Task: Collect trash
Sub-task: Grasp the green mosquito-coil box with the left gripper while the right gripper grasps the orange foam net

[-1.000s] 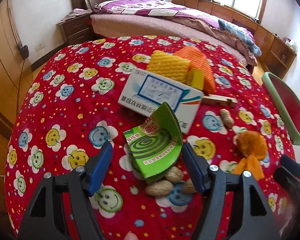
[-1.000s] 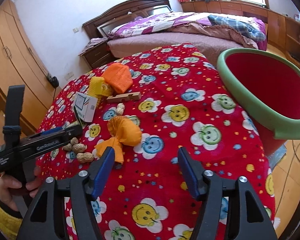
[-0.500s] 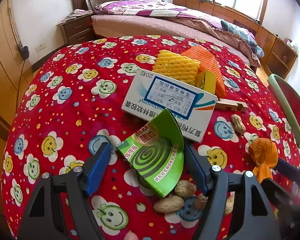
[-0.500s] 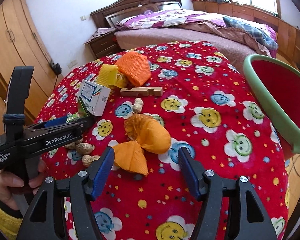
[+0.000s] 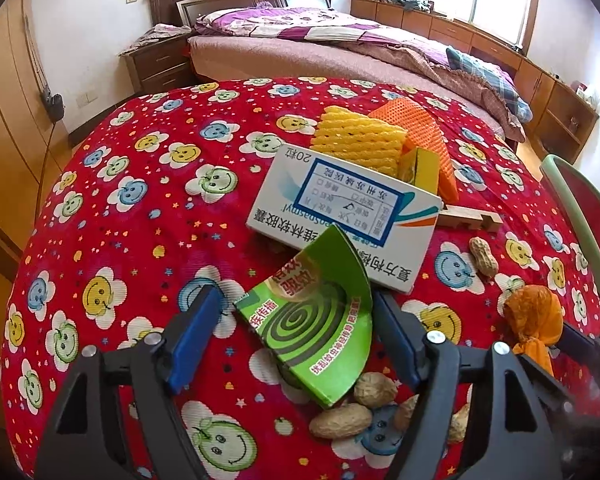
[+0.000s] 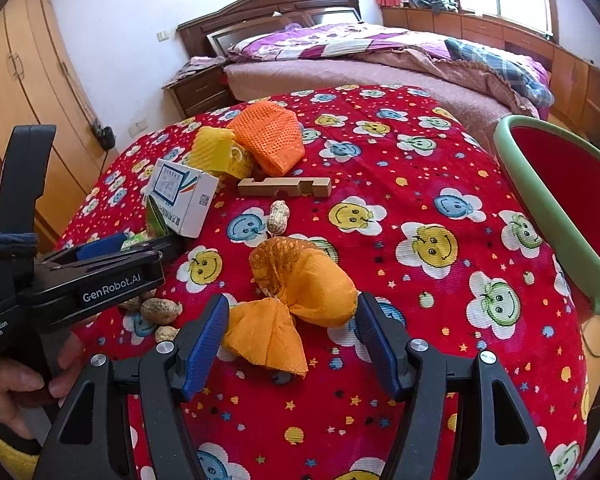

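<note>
On the red tablecloth [image 5: 140, 216]: one white box [image 5: 340, 216], two foam nets, several peanuts. Left gripper [image 5: 300, 340] is angling down, jaws closing around green carton scrap [image 5: 316, 332], not clamped. Right gripper [image 6: 292, 340] is straddling orange net bag [image 6: 300, 292], jaws apart.

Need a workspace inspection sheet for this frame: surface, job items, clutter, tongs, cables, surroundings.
Surface: table under red smiley-flower cloth.
Job's things: green torn carton; white medicine box; yellow foam net; orange foam net; orange mesh bag; peanuts; green-rimmed bin at the table edge.
Clutter: wooden piece.
Tongs: left tongs straddle the green carton, closing, pads not pressing yet; right tongs open around the mesh bag.
Cables: cord from wall plug runs down.
Surroundings: bed, nightstand, wardrobe.
</note>
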